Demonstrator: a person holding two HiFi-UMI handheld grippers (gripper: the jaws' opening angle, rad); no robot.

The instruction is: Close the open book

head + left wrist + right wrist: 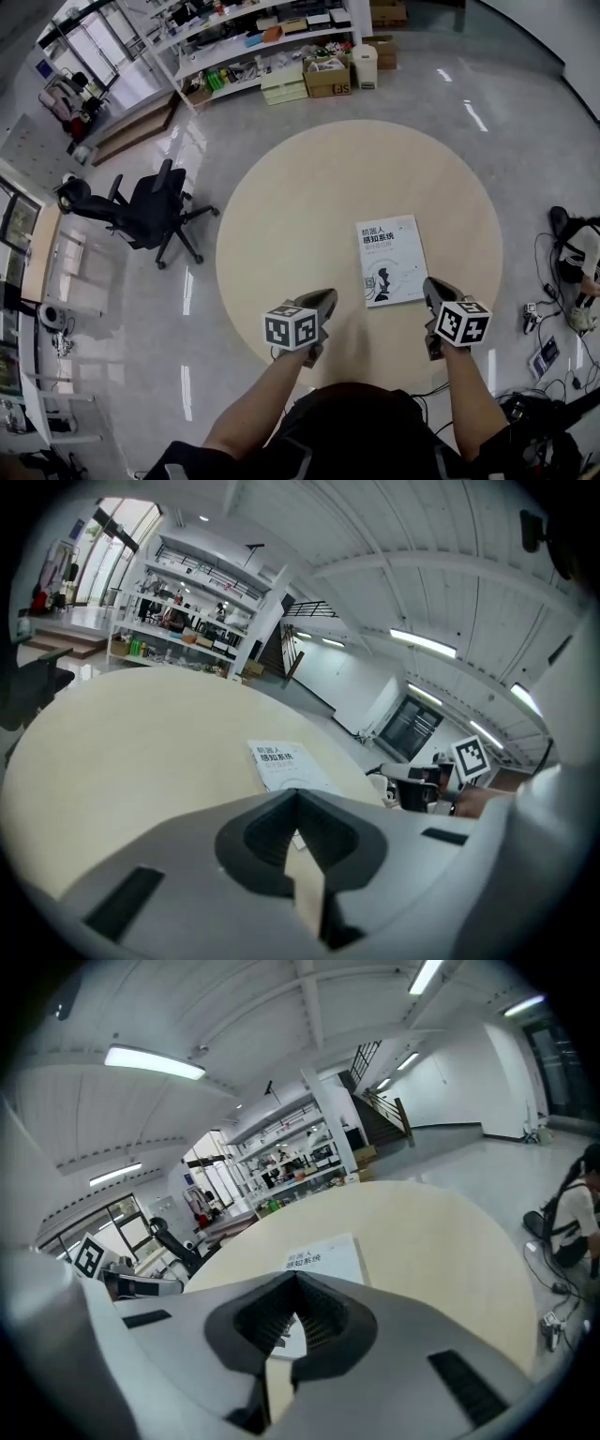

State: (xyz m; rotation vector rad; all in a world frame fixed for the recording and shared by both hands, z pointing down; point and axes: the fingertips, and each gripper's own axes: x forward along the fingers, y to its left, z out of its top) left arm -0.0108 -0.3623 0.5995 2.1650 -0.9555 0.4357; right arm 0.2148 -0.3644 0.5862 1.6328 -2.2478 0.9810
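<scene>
- Though named as open in the task, found closed: book [391,261] lying flat, white cover up, on the round pale worktop [281,216], right of centre and toward the near edge.
- Flanked on the near side by both tools: left gripper [326,300] near the book's near-left corner, right gripper [433,286] just beside its near-right corner.
- In the left gripper view: jaws together at the tips, nothing between them, book ahead on the worktop beyond.
- In the right gripper view: jaws likewise pressed together and empty, book lying just past them.
- Farther out, left of the worktop: black office chair [150,211] on the glossy grey floor [525,141].
- At the far side: white shelving [272,47] crowded with goods, cardboard boxes [328,80] at its foot.
- At the right edge: a person [581,253] low on the floor among cables.
</scene>
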